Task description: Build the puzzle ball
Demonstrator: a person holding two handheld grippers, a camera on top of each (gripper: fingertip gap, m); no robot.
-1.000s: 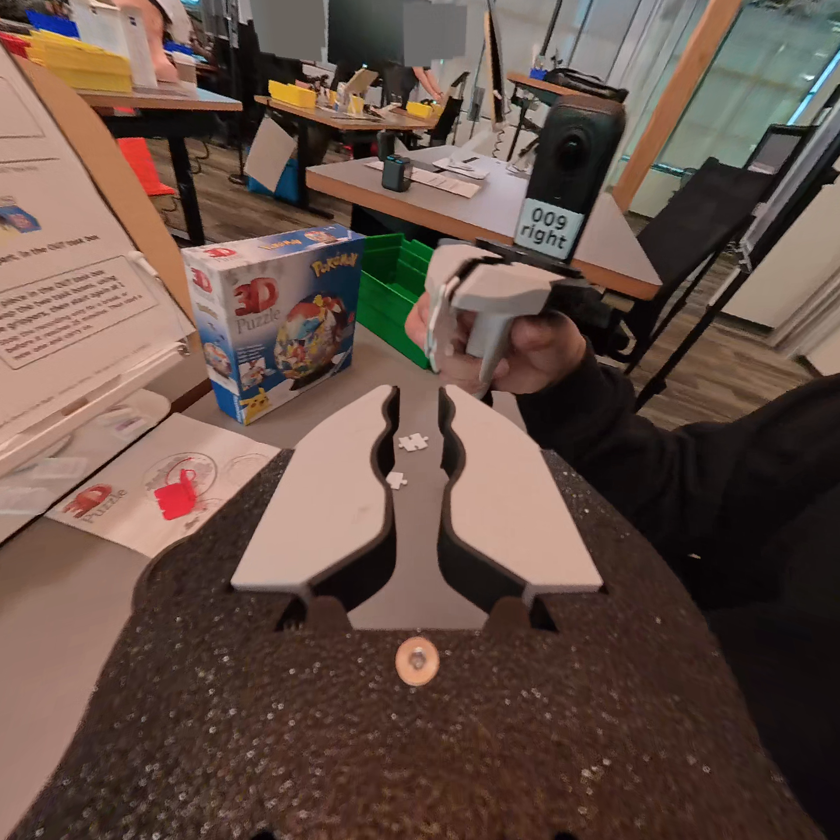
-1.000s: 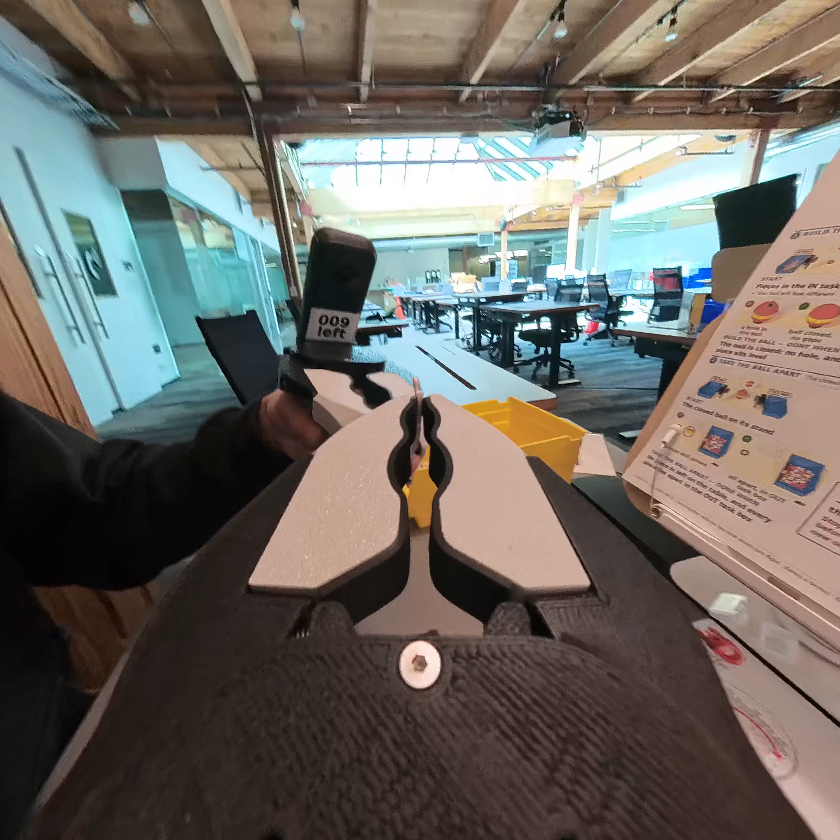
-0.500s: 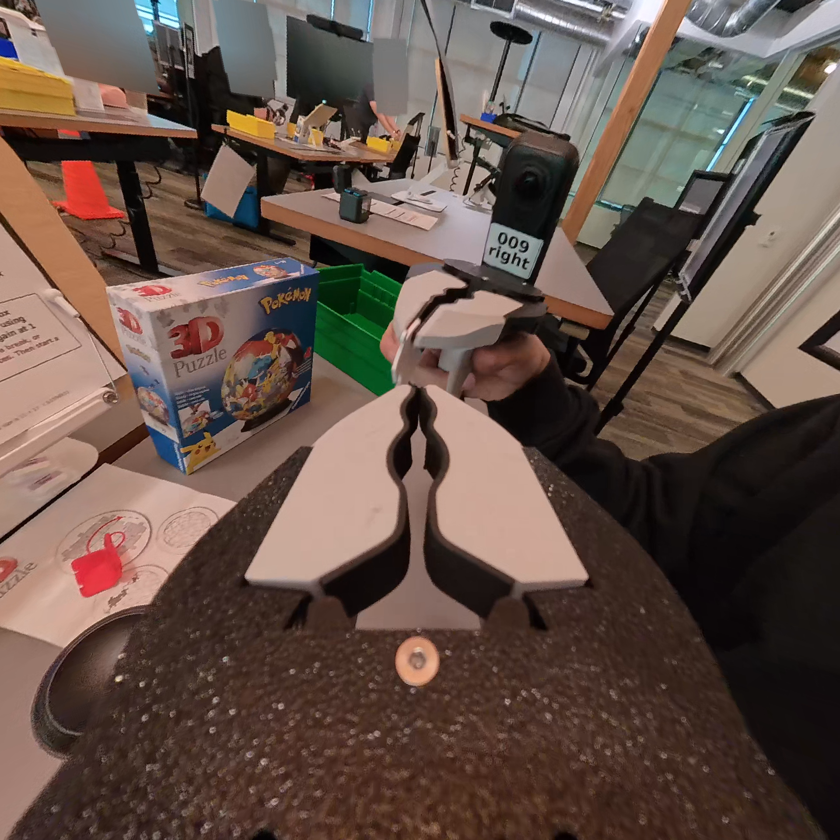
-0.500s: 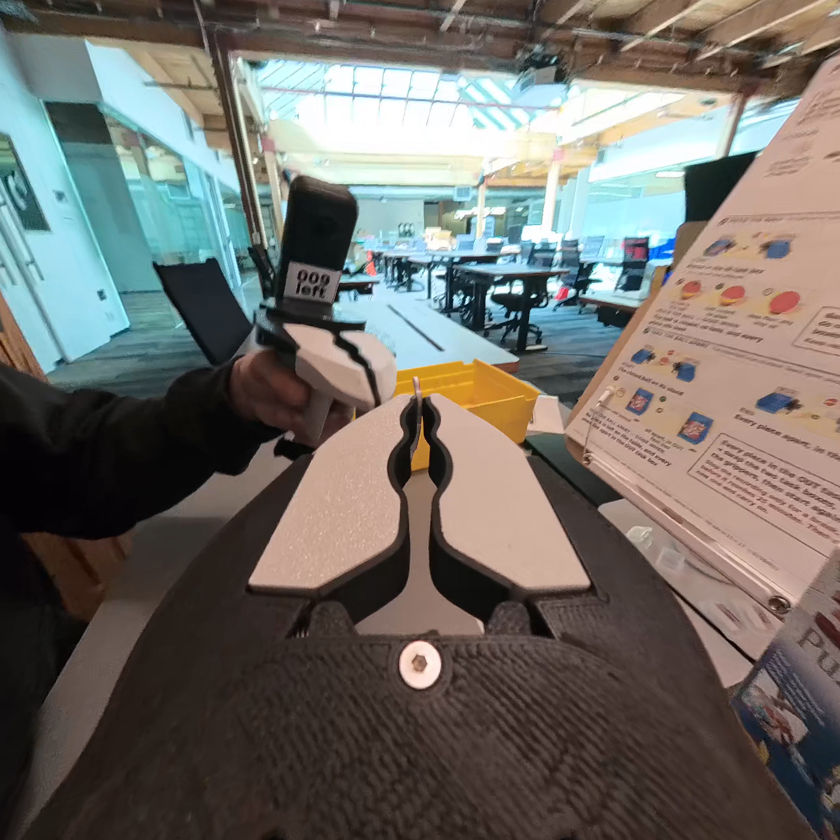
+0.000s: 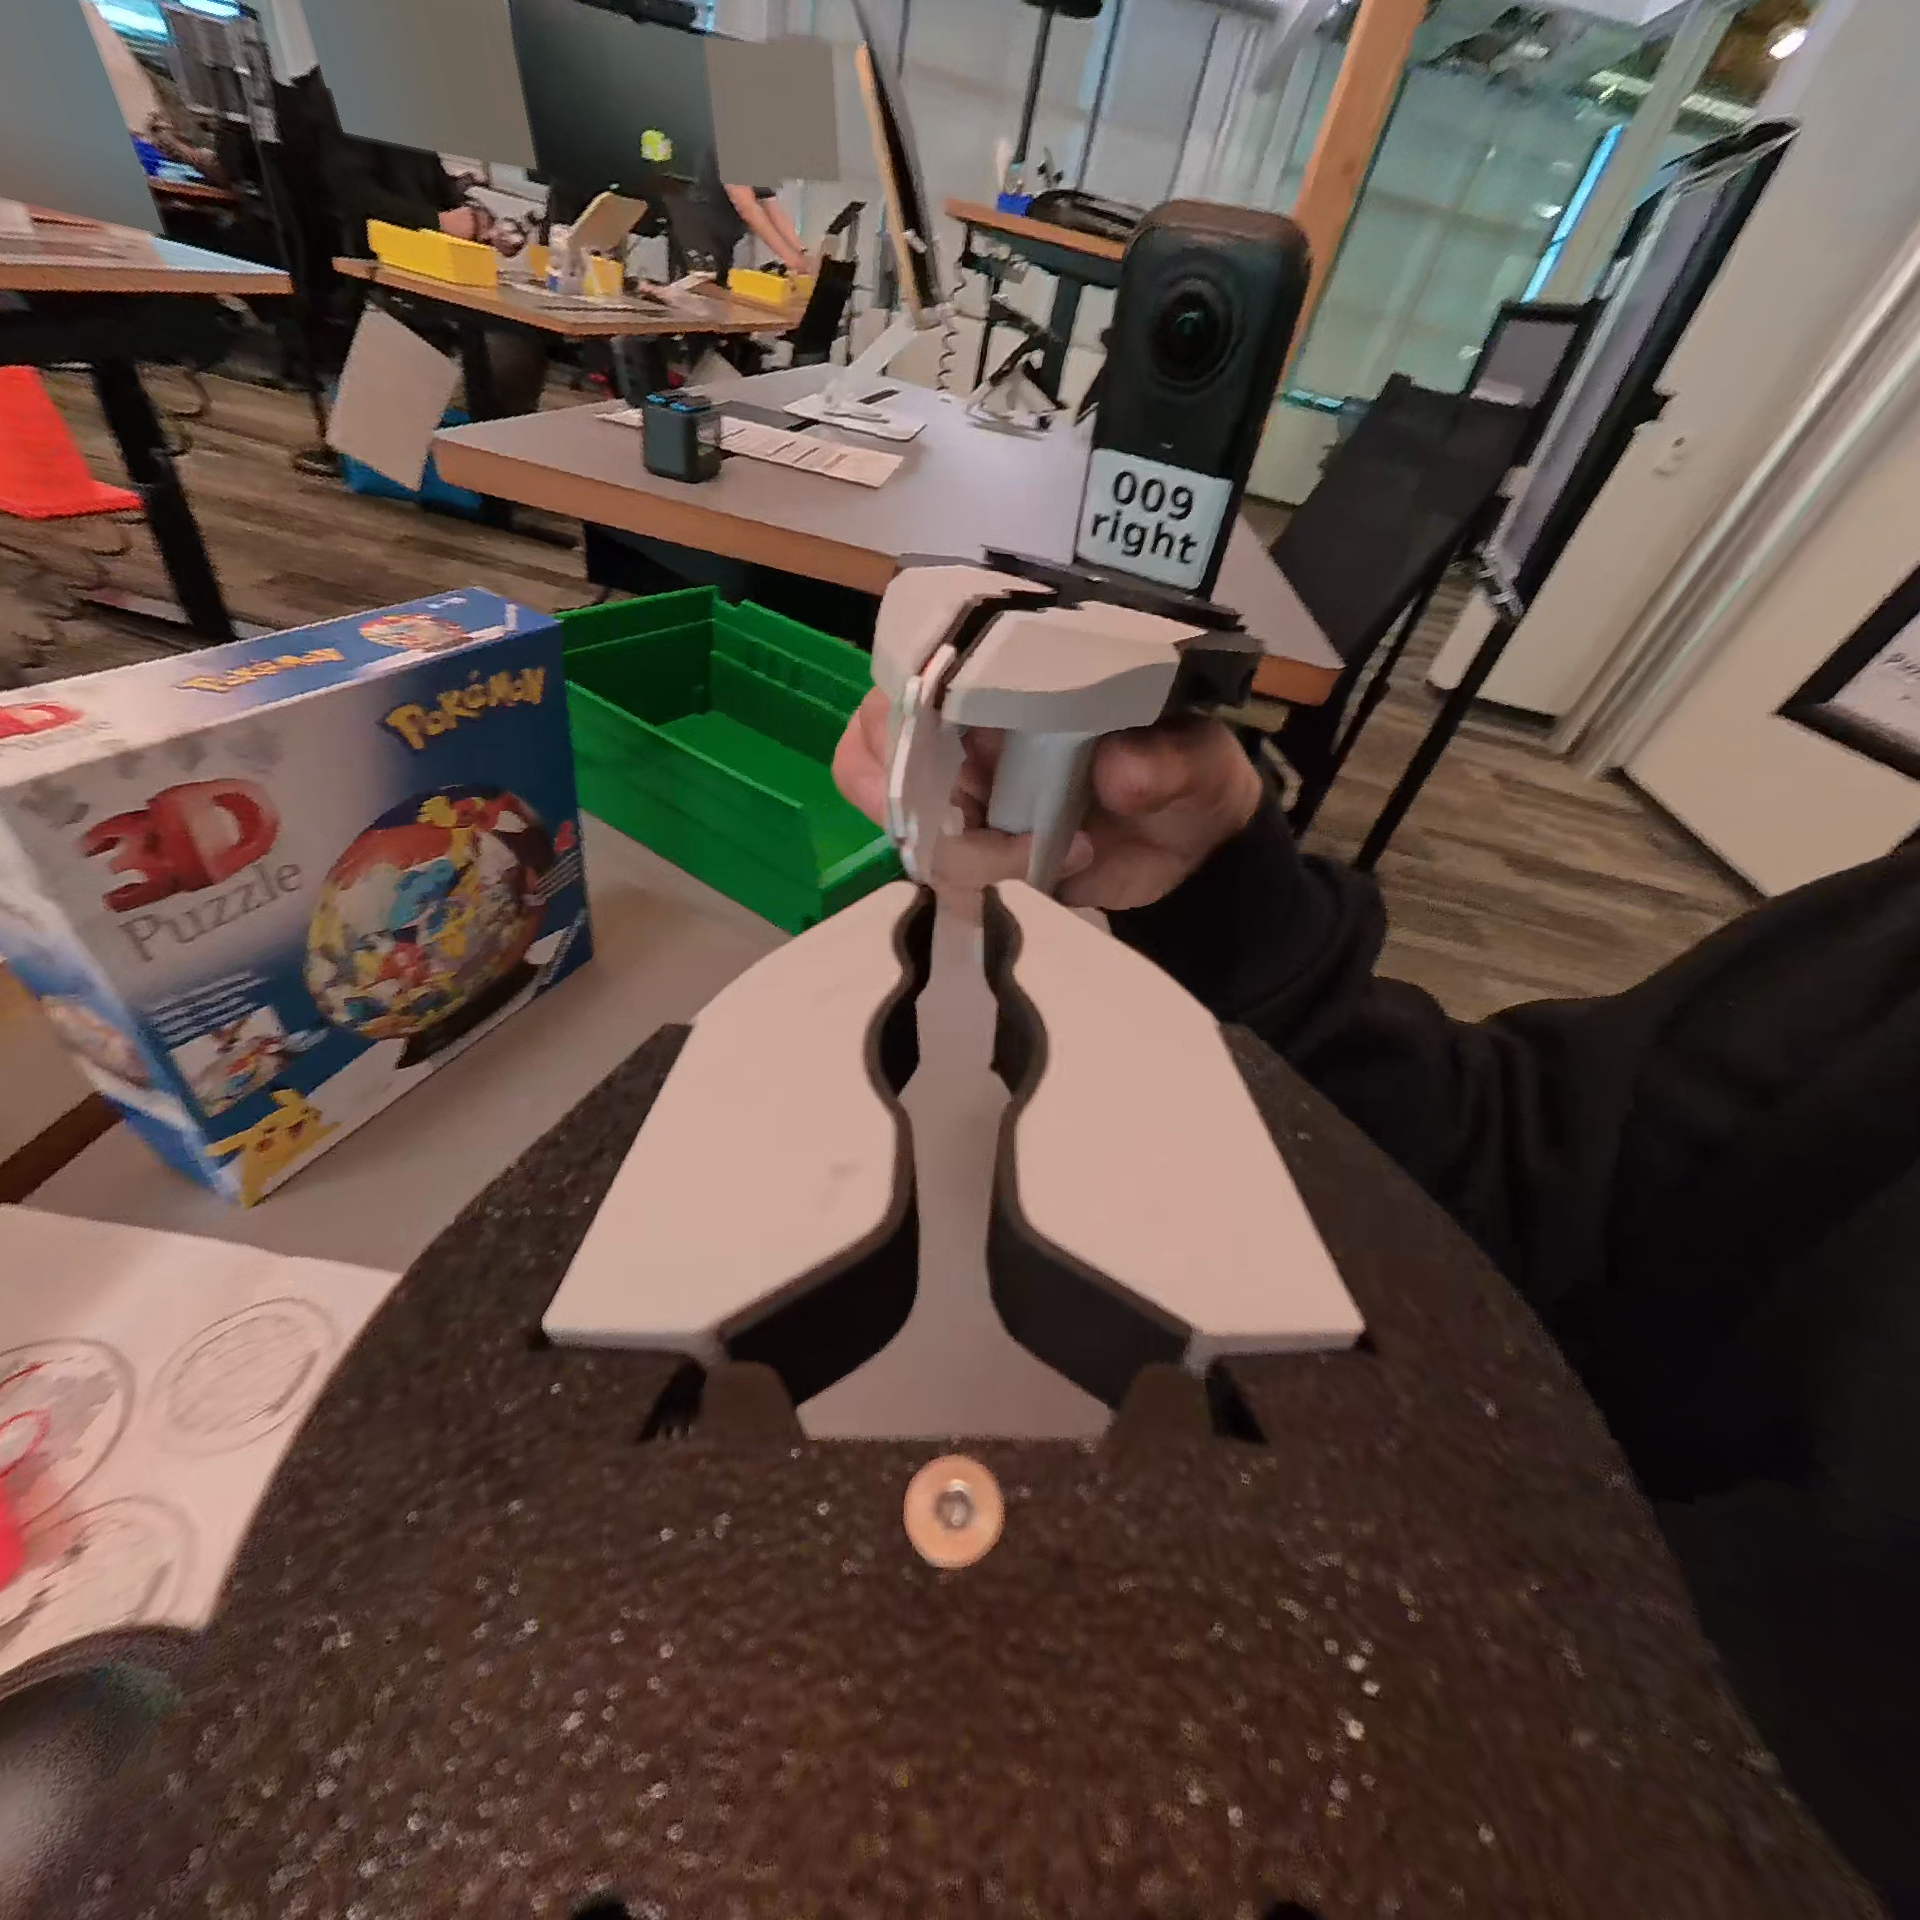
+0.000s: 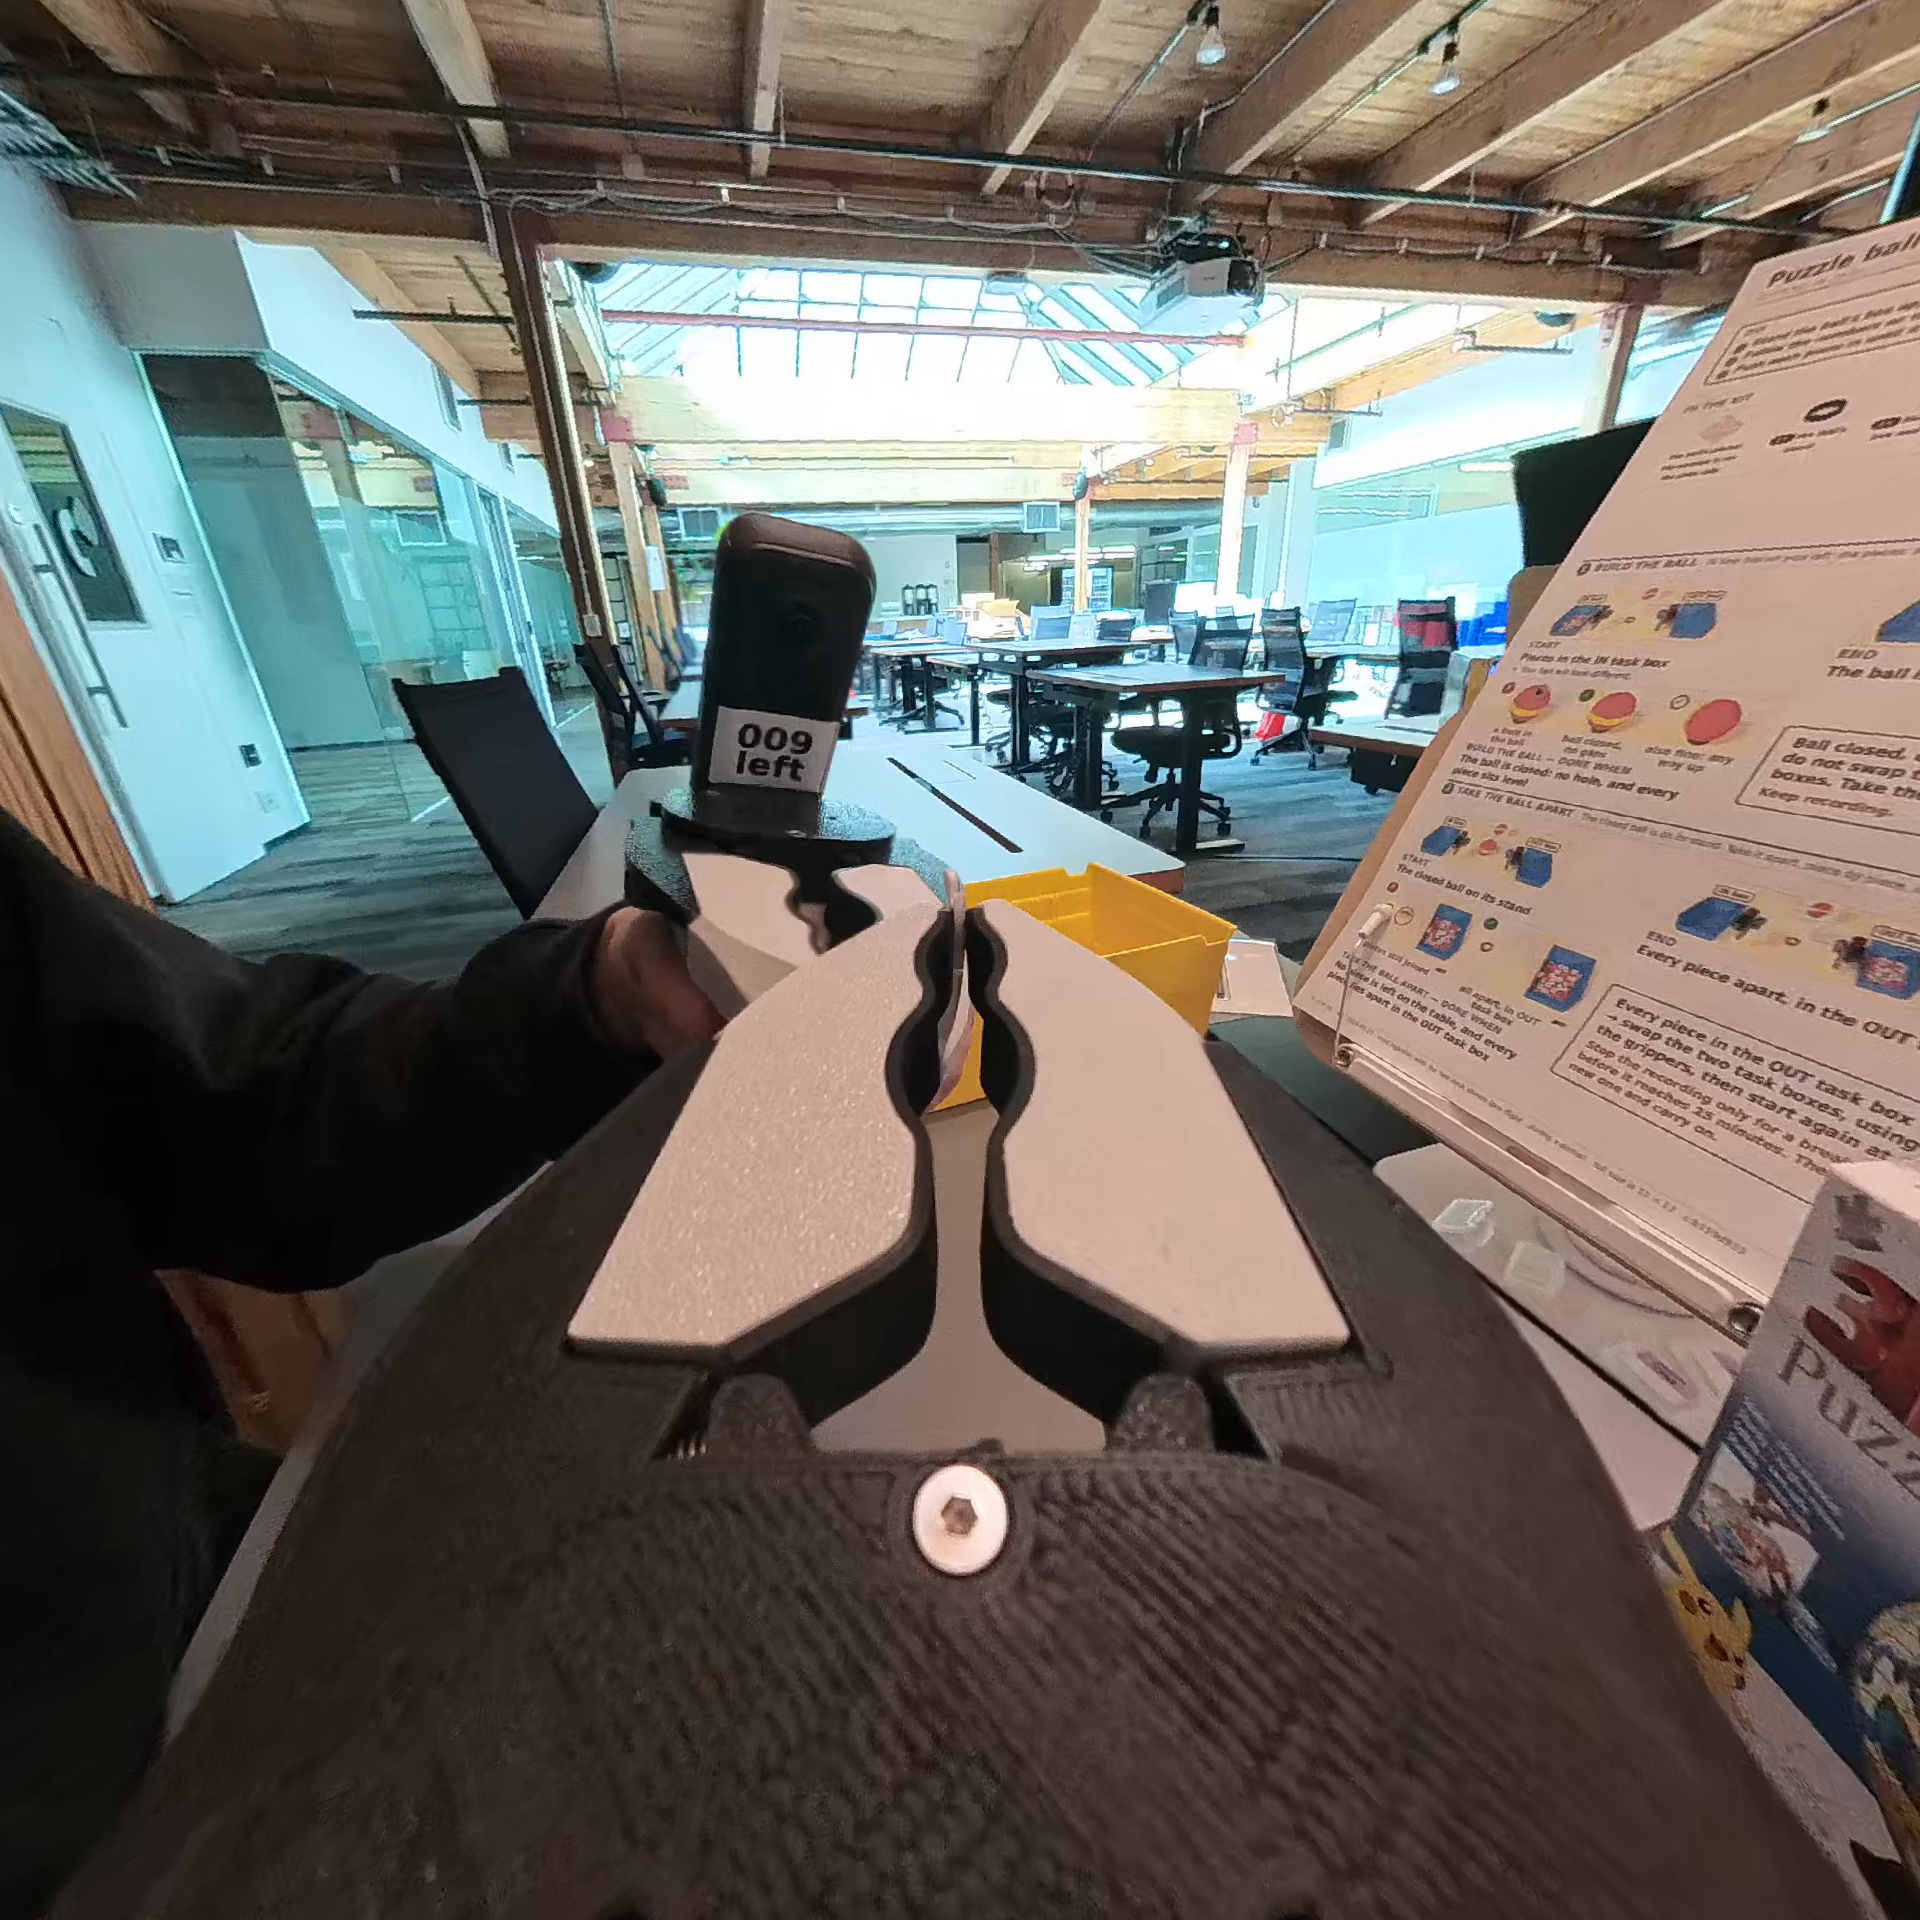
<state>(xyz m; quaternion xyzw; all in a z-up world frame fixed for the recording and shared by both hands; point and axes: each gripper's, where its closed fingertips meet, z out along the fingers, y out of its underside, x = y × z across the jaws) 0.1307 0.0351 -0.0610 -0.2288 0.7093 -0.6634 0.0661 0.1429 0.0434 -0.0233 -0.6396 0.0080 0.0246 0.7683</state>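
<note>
My right gripper (image 6: 954,920) is shut on a thin curved puzzle piece (image 6: 952,997), seen edge on between the tips. In the left wrist view the right gripper (image 5: 925,665) is held up in front, just past my left tips, and the white-backed piece (image 5: 914,769) hangs down from its jaws. My left gripper (image 5: 956,909) is open by a narrow gap and empty, its tips just below that piece. In the right wrist view the left gripper (image 6: 821,914) shows slightly left of my right tips, close to them.
A blue puzzle box (image 5: 301,894) stands on the grey table at left, also at the right edge of the right wrist view (image 6: 1818,1507). A green bin (image 5: 717,769) sits behind it. A yellow bin (image 6: 1101,935) and an instruction board (image 6: 1662,831) stand ahead. A printed sheet (image 5: 156,1403) lies at left. Both grippers' tips are close together, under 4 cm apart.
My left gripper lifted off the table, away from two loose pieces, narrowed almost shut, then opened a little. Both grippers drew closer together, and the right one keeps its piece.
</note>
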